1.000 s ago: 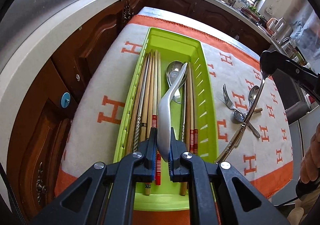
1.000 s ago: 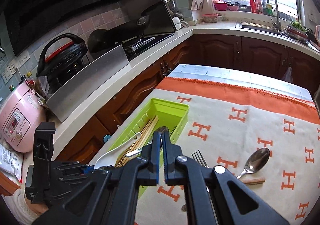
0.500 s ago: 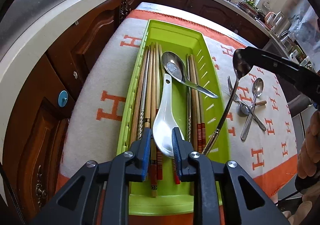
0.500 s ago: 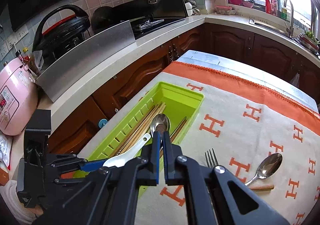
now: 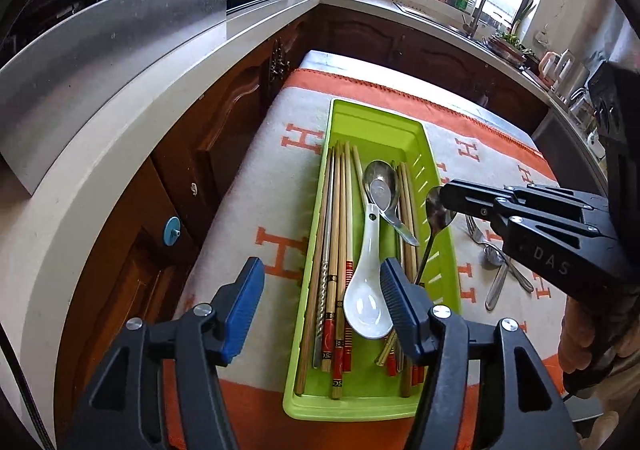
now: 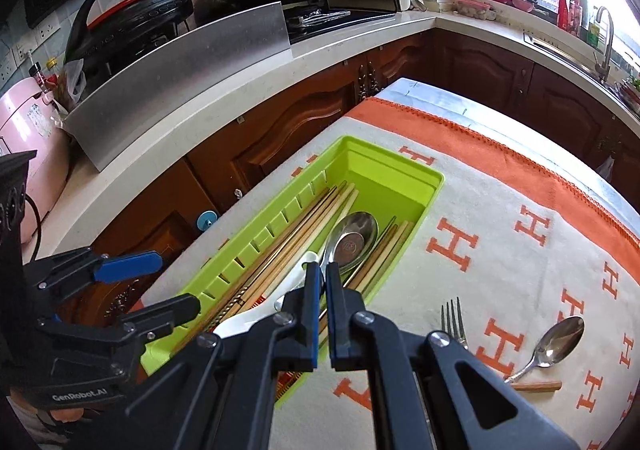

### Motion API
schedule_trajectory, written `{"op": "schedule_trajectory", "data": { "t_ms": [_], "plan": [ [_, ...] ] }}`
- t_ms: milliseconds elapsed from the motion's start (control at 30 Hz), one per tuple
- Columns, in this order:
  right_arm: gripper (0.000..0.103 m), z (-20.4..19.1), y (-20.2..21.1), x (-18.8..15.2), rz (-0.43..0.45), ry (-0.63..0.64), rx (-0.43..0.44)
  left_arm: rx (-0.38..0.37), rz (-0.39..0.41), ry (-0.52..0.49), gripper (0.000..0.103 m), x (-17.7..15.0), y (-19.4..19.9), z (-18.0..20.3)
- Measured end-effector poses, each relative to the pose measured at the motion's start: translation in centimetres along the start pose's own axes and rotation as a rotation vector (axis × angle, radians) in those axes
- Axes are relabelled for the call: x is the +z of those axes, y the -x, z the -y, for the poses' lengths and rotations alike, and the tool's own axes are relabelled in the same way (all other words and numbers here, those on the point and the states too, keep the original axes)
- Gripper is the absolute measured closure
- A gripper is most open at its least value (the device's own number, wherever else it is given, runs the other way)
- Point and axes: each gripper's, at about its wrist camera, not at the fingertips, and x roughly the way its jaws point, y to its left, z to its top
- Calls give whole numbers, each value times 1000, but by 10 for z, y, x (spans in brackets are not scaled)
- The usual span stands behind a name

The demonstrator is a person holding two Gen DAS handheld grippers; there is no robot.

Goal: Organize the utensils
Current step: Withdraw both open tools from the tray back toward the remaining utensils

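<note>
- Since the earlier frames the white ceramic spoon (image 5: 366,290) has been let go by the left gripper (image 5: 320,302); its jaws have just been opening, and the spoon now lies free between them, untouched by the blue pads, bowl nearest the camera.
- The spoon is seen resting in the green tray (image 5: 436,177), on top of the chopsticks (image 5: 336,226), with its handle reaching a steel spoon (image 5: 380,185) that was already in the tray.
- The right gripper (image 5: 442,197) has been brought lower and closer to the tray's right wall than before. It is clenched on a metal spoon (image 5: 438,209), held by the bowl end with the handle hanging down toward the inside of the tray.
- In the right wrist view the right gripper's jaws are seen pressed nearly together above the tray, and the released left gripper is seen at the lower left.
- The step in hand is judged to be the handover between placements: one spoon has been set down, the next is about to be.
- The next move is judged to call for the metal spoon being lowered and tipped flat along the tray, clear of the slotted wall, before release.
- A fork (image 6: 454,320) and another spoon (image 6: 556,342) are left on the cloth-covered desk (image 6: 500,209), still to be collected.
</note>
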Motion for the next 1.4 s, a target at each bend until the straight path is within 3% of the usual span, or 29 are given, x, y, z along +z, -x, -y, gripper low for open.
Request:
{"op": "schedule_trajectory", "data": {
  "t_ms": [233, 467, 733, 933, 1400],
  "plan": [
    [100, 4, -19, 2, -43, -3, -43, 27, 3, 7, 35, -2, -2, -6],
    [99, 18, -31, 3, -80, -91, -9, 47, 5, 7, 27, -1, -5, -7],
    [89, 25, -20, 0, -59, -129, -6, 58, -12, 30, 26, 0, -8, -11],
    [88, 26, -8, -8, -58, -140, -8, 65, -17, 31, 26, 2, -8, -8],
    [88, 3, 36, -67, -40, 7, -98, 53, -11, -34, 26, 4, 4, 24]
  ]
}}
